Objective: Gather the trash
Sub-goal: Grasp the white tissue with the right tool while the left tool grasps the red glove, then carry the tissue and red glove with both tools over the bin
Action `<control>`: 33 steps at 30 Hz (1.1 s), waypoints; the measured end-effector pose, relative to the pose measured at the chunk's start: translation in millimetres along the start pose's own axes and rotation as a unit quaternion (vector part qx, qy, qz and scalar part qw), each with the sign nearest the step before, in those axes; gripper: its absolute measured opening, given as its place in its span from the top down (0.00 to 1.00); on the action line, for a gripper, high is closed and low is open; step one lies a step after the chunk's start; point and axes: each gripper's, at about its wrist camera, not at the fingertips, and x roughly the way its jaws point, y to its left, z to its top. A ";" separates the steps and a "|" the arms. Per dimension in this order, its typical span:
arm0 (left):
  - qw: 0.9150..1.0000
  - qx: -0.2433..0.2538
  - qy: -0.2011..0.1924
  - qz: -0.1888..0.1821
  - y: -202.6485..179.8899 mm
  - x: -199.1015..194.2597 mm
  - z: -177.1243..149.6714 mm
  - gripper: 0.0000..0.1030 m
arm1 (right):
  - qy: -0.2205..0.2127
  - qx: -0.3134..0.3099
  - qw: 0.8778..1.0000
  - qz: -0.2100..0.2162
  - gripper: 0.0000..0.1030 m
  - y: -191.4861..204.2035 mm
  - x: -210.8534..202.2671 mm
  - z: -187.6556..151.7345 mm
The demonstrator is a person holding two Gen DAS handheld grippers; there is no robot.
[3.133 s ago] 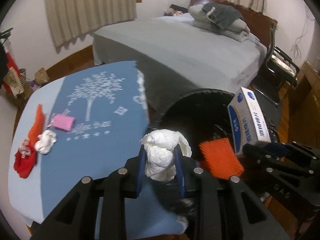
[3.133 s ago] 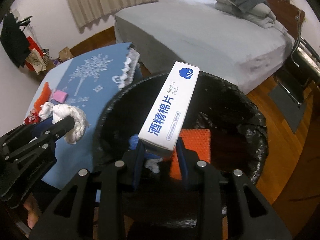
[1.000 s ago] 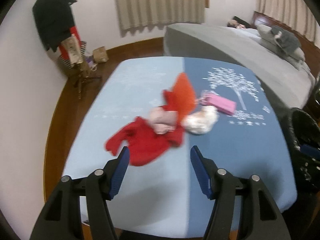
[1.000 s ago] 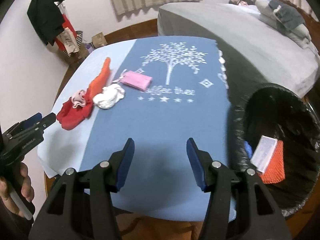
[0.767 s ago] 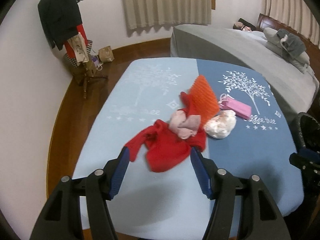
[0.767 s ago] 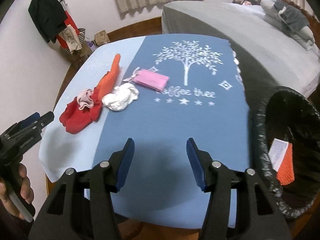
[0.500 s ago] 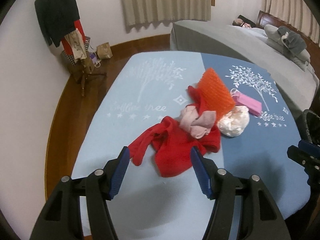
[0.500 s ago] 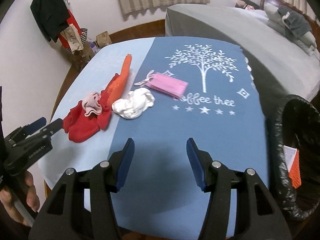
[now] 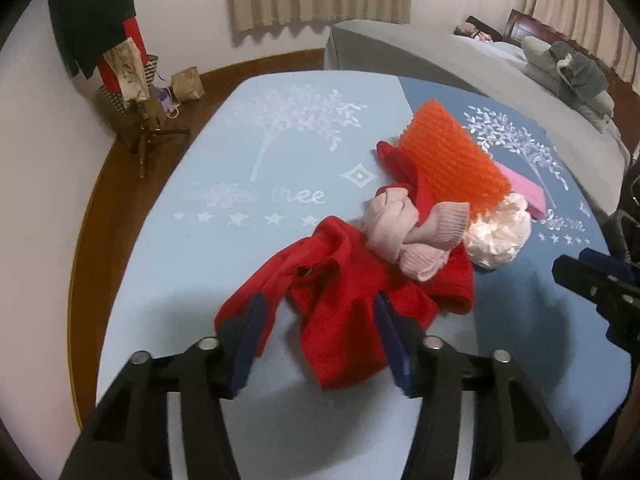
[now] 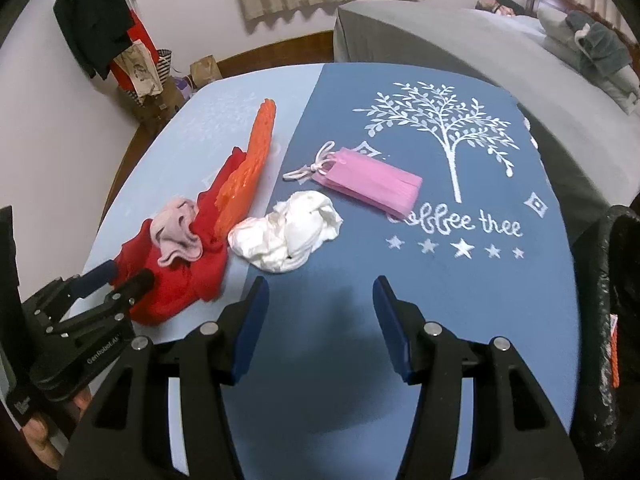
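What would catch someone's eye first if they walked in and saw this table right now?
Probably the heap near the table's left edge: a red cloth with a pale pink sock on top and a spiky orange mat propped against it. Beside it on the dark blue half lie a crumpled white tissue and a pink mask pack. The left gripper is closing around the red cloth.

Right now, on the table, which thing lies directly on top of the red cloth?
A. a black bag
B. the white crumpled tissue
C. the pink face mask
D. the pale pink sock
D: the pale pink sock sits bunched on the red cloth, while the pink face mask and the white crumpled tissue lie on the dark blue half of the tablecloth.
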 end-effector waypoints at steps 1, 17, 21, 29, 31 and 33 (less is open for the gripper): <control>1.000 0.000 0.006 -0.005 0.6 5.4 0.5 0.62 | 0.001 0.000 1.000 0.000 0.48 0.1 2.6 1.1; 1.000 -0.013 -0.012 -0.012 19.5 -2.3 18.1 0.96 | 0.002 -0.001 1.000 0.012 0.48 6.7 30.0 14.8; 0.999 -0.020 -0.020 -0.016 26.6 -11.9 24.1 0.96 | 0.005 -0.004 1.000 0.017 0.54 11.9 38.0 18.6; 0.999 -0.022 -0.031 -0.018 20.1 -30.7 25.1 0.96 | 0.019 -0.013 0.999 0.045 0.88 14.8 34.2 20.0; 0.999 -0.024 -0.035 -0.019 17.1 -38.0 25.2 0.96 | 0.017 -0.010 0.999 0.049 0.88 9.9 25.2 17.4; 0.999 -0.025 -0.038 -0.022 15.7 -44.6 24.9 0.96 | 0.012 -0.007 0.999 0.051 0.88 3.0 12.3 12.7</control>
